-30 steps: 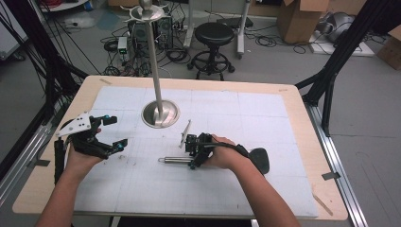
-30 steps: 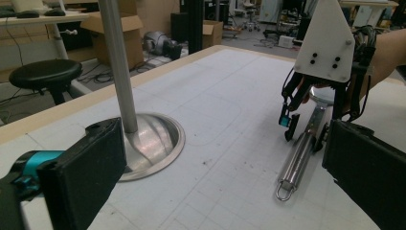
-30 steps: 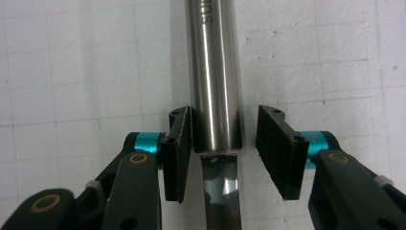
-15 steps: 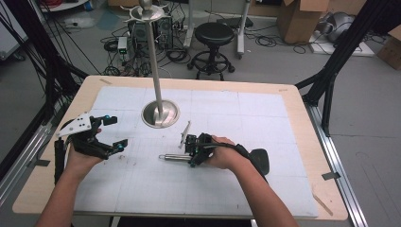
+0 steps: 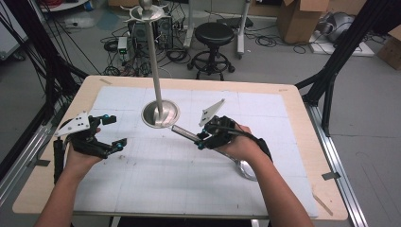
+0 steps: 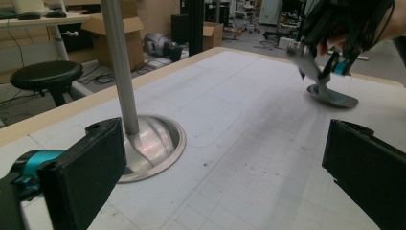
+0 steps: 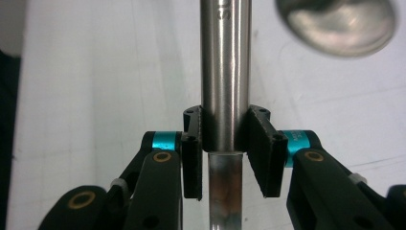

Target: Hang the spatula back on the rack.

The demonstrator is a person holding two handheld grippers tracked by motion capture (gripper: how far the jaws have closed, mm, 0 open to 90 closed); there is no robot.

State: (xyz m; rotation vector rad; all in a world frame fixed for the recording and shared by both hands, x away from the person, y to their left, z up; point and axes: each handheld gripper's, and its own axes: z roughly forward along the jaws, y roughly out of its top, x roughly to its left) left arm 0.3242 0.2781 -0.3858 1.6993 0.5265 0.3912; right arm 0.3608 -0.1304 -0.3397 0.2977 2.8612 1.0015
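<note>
Right gripper clamps a steel rod above the mat

The right gripper (image 5: pixel 204 138) has its jaws closed on the steel rod (image 7: pixel 225 72), held slanting near the upright stand's round base (image 5: pixel 161 114). The left gripper (image 5: pixel 111 131) rests wide, holding nothing, well apart at the white mat (image 5: pixel 156 175) edge.

Tall metal stand w/ round dished base (image 5: pixel 161 113) stands at table (image 5: pixel 293 101) centre, toward far edge. Right gripper (image 5: pixel 204 137) sits just right of base, clamped on metal rod (image 5: pixel 185 133) slanting toward base. Left gripper (image 5: pixel 113 132) well left, jaws apart. Black stool (image 5: pixel 215 35) behind table.
</note>
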